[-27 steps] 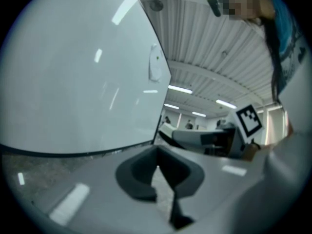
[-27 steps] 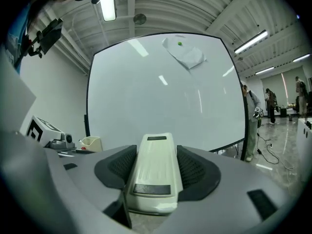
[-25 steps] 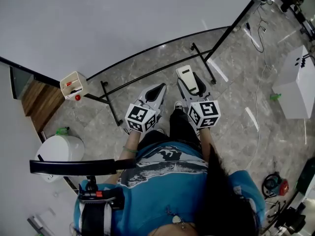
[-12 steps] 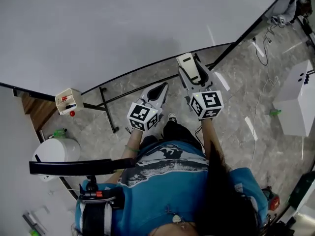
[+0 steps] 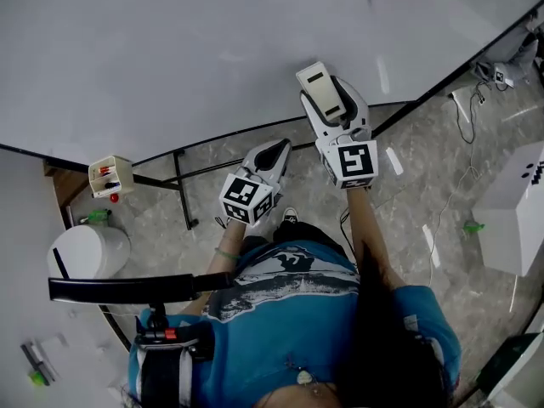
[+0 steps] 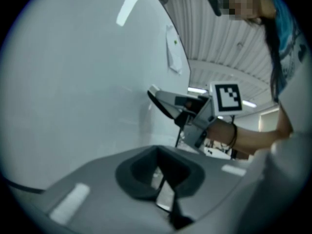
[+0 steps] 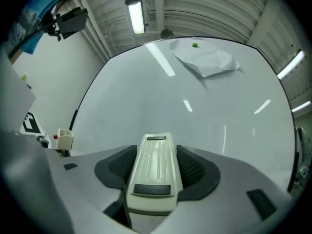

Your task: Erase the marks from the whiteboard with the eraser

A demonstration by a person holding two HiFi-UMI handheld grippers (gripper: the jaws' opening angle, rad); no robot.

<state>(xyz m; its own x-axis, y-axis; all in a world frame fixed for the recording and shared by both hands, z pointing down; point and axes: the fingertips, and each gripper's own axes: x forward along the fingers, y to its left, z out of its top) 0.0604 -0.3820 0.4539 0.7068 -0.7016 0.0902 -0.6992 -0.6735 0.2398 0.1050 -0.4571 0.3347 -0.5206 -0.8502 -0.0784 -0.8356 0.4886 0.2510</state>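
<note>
Cream eraser (image 5: 323, 93) in R claw (image 7: 156, 165), boxed markers (image 5: 105, 171)

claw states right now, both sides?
Left claw: closed, empty.
Right claw: closed on the cream ribbed plastic whiteboard eraser.

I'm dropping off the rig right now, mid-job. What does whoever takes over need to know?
Right gripper: shut on the eraser, which points at the lower part of the whiteboard. I cannot tell whether it touches the board.
Left gripper: shut, empty, short of the board beside the right one.
Board: no marks show in these views. A paper sheet hangs farther up under a green magnet.
Done: eraser in hand.
Left: find the marks and wipe them.
</note>
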